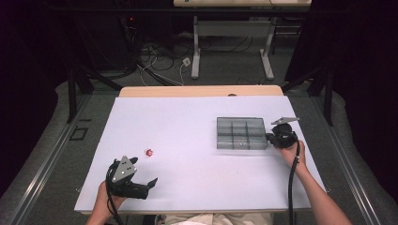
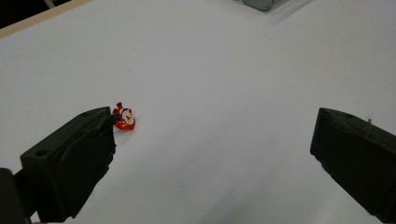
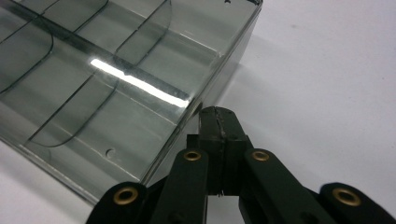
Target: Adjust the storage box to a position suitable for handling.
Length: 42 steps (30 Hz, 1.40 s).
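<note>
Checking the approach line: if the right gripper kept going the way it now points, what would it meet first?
The right gripper, jaws shut, points at the side wall of the clear grey plastic compartment box; it would probably meet that wall at once, and may already touch it.

No writing, label, brand, number or sign can be read anywhere: not on the counter, not on the clear box, and not on the small red toy.

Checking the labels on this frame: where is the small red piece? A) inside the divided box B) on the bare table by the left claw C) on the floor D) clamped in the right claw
B: the small red piece lies on the table just off one finger of the open left claw, apart from the divided box.
</note>
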Available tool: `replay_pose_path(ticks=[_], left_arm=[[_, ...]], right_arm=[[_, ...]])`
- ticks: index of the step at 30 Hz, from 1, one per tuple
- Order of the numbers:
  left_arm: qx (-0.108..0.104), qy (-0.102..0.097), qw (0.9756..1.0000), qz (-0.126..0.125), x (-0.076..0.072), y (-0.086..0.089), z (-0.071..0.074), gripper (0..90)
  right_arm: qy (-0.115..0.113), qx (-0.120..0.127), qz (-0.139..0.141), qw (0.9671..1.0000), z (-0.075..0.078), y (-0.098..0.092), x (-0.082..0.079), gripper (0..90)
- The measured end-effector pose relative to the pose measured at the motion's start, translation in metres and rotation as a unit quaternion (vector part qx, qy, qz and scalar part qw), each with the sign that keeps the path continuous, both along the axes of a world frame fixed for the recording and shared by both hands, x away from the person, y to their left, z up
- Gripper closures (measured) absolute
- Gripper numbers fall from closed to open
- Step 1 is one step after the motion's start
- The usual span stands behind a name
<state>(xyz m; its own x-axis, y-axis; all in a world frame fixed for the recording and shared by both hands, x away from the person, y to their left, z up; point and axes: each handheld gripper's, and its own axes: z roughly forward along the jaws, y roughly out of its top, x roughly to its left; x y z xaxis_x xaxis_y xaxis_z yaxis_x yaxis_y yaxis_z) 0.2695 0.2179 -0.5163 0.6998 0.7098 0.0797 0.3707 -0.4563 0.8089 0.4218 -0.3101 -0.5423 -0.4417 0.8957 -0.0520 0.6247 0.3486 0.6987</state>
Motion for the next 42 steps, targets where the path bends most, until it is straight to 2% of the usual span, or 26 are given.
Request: replay_pose_path(ticks=[4,8,12,15,20,30,34,42], left_arm=[[-0.002,-0.004,1.0,-0.001,0.0,-0.001,0.0,0.1],[-0.002,0.001,1.0,-0.003,0.0,-0.001,0.0,0.1],[-0.001,-0.006,1.0,-0.003,0.0,-0.001,0.0,0.1],[-0.002,-0.005,1.0,-0.003,0.0,-0.001,0.0,0.1],[-0.003,-0.004,1.0,-0.002,-0.001,-0.001,0.0,0.1],[-0.003,-0.005,1.0,-0.001,-0.001,-0.001,0.0,0.1],[-0.003,-0.004,1.0,-0.002,-0.001,-0.002,0.0,0.1],[0.0,-0.003,1.0,-0.003,-0.001,-0.002,0.0,0.1]], right_arm=[[0.005,-0.001,0.004,1.0,0.0,0.004,-0.003,90.0],[0.004,-0.001,0.011,0.9999,-0.001,0.008,-0.004,90.0],[0.005,-0.001,0.013,0.9999,-0.002,0.013,-0.005,90.0],[0.009,0.006,0.014,0.9998,-0.002,0.017,-0.006,90.0],[0.005,-0.003,0.03,0.9995,-0.003,0.025,-0.005,90.0],[0.007,-0.005,0.035,0.9994,-0.004,0.039,-0.002,90.0],[0.007,-0.008,0.048,0.9988,-0.003,0.045,-0.003,90.0],[0.005,-0.009,0.057,0.9983,-0.003,0.057,-0.003,90.0]])
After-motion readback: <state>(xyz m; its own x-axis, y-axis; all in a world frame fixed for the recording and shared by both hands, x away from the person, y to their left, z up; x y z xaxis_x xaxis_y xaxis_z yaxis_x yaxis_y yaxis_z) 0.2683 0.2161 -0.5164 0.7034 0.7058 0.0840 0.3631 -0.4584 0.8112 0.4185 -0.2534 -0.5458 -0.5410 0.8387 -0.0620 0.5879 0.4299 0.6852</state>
